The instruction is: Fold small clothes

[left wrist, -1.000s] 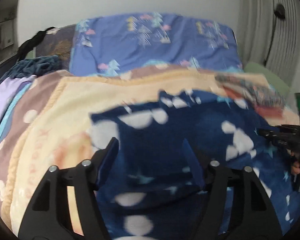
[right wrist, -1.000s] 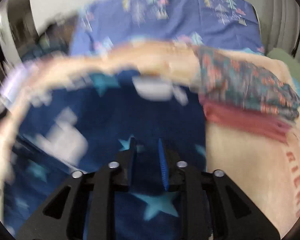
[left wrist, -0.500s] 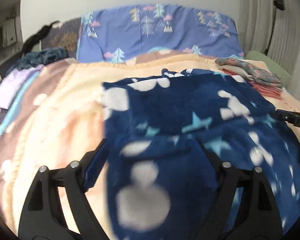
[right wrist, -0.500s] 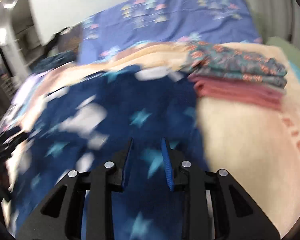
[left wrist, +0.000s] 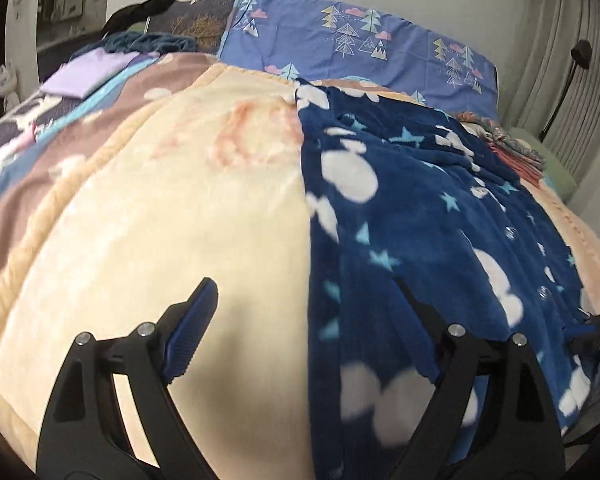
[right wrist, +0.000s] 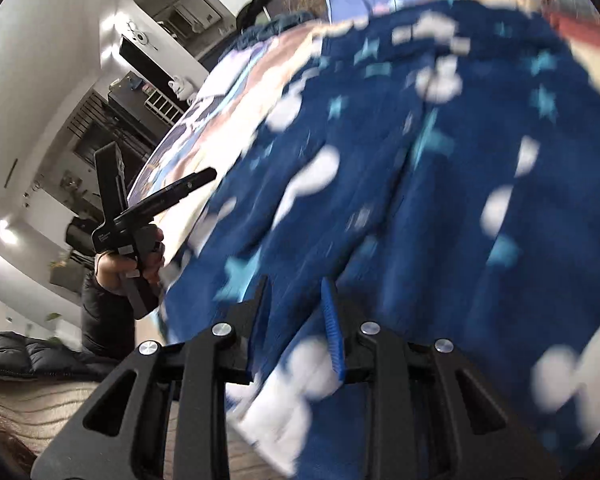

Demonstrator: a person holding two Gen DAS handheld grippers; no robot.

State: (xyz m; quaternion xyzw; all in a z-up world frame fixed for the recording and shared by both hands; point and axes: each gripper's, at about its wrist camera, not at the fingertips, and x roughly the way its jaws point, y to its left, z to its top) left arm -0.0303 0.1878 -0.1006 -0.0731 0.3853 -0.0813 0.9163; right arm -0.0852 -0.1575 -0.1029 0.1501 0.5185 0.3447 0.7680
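Garment: navy fleece piece (left wrist: 412,216) with white clouds and stars, spread on the cream blanket (left wrist: 172,216), toward 3 o'clock in the left wrist view.
Left gripper (left wrist: 304,316): jaws wide, having just been opening; nothing pinched, garment edge lying beneath them.
Right gripper (right wrist: 296,320): jaws narrow, garment's near hem between them.
Left hand (right wrist: 128,264): at 9 o'clock in the right wrist view.
Folded stack (left wrist: 516,152): 2 o'clock beyond the garment.

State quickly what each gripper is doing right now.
Left gripper: open, holding nothing.
Right gripper: closed on the navy star garment.
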